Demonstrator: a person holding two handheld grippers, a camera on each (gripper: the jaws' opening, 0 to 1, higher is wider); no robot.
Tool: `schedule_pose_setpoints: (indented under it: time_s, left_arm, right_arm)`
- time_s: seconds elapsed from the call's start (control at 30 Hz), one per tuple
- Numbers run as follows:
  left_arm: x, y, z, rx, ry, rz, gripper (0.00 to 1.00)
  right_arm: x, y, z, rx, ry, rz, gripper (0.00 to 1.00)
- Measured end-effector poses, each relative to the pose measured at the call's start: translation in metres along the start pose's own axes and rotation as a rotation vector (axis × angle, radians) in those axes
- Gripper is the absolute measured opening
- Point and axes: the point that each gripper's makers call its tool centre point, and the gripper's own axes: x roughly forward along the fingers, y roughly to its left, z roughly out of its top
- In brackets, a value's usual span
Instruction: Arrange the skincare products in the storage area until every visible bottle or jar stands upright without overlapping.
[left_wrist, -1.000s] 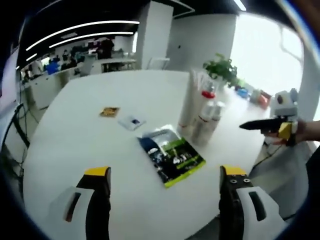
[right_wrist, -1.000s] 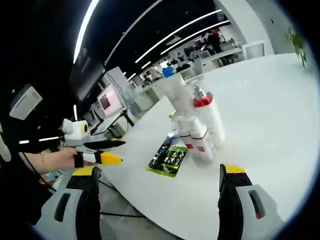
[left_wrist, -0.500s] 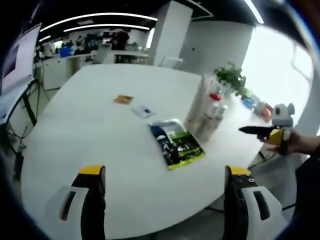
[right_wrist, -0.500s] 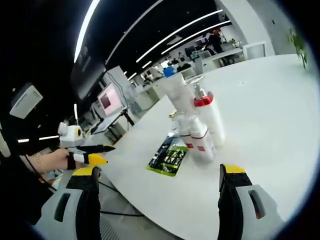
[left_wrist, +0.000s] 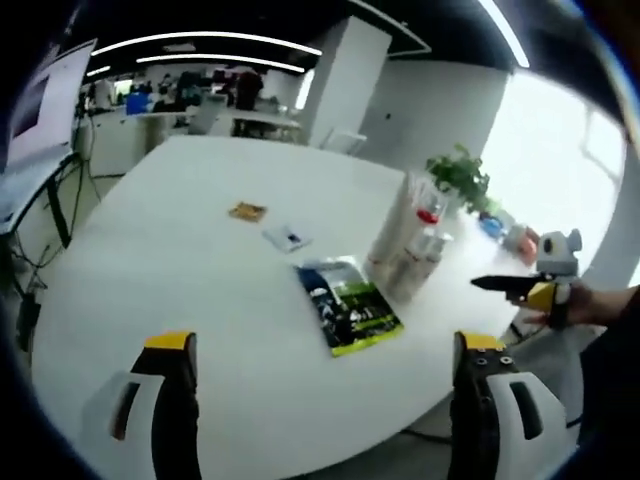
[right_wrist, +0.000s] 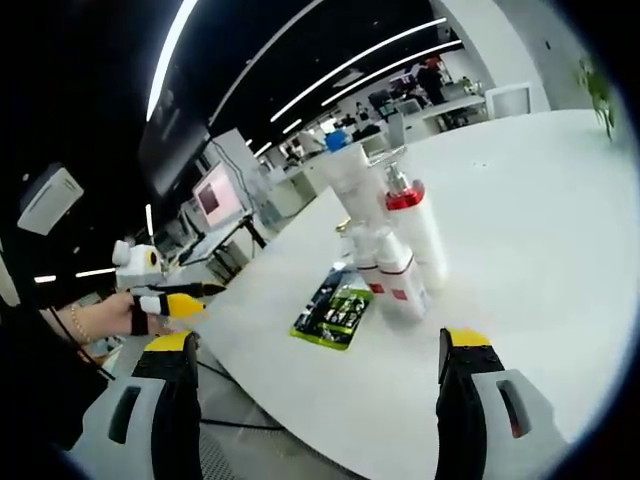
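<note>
The left claw (left_wrist: 325, 400) is wide open and holds nothing. Its two yellow-tipped jaws stand far apart at the bottom of the left gripper view, up in the air, just off the near edge of the big round white desk (left_wrist: 170, 260).

The right claw (right_wrist: 312, 395) is wide open too, with nothing in it. It hangs over the near edge of the desk (right_wrist: 520, 230). In the left gripper view it shows off the right edge of the desk (left_wrist: 515, 287), held by a hand (left_wrist: 575, 305), with its jaws close together. In the right gripper view the left claw (right_wrist: 175, 298) shows off the left edge of the desk, held by a hand (right_wrist: 105, 315).

The skincare things stand close together near the right edge of the desk in the left gripper view. There is a tall white tube (right_wrist: 350, 185), a white bottle with a red collar and a clear pump top (right_wrist: 412, 230), and two small white bottles with red bands (right_wrist: 390, 275). They all stand up, touching or almost touching. In the left gripper view the same group (left_wrist: 410, 245) is blurry.

A flat green and blue packet (left_wrist: 348, 305) lies on the desk just beside the bottles, toward the near edge. Farther in, near the middle of the desk, lie a small white and blue card (left_wrist: 286, 238) and a small brown square (left_wrist: 247, 211). A green plant (left_wrist: 458, 175) sits past the far right edge of the desk.
</note>
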Motion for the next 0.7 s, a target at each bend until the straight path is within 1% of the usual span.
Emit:
schedule_pose_setpoints:
  time_s: [0.13,0.23,0.37,0.47,0.57,0.63,0.7]
  left_arm:
    - [0.001,0.005,0.001,-0.003,0.012,0.021,0.99]
    - [0.003,0.005,0.004,-0.002,0.013,0.020,0.99]
    - [0.011,0.008,0.007,0.007,0.023,0.035,0.99]
    - [0.021,0.006,0.010,0.013,0.027,0.053,0.99]
    - [0.031,0.005,0.016,0.023,0.009,0.069,0.99]
    - [0.039,0.009,0.017,0.036,0.026,0.085,0.99]
    - [0.048,0.009,0.020,0.029,0.045,0.100,0.99]
  right_arm:
    - [0.000,-0.002,0.000,0.007,0.000,-0.006,1.00]
    - [-0.001,-0.003,0.000,0.017,-0.006,-0.011,1.00]
    - [-0.001,-0.003,-0.001,0.017,0.001,-0.011,1.00]
    - [0.000,-0.003,-0.003,0.018,0.008,-0.010,1.00]
    - [-0.001,-0.005,-0.003,0.021,0.006,-0.017,1.00]
    - [-0.001,-0.006,-0.002,0.027,0.000,-0.020,1.00]
    - [-0.002,-0.007,-0.001,0.031,-0.002,-0.022,1.00]
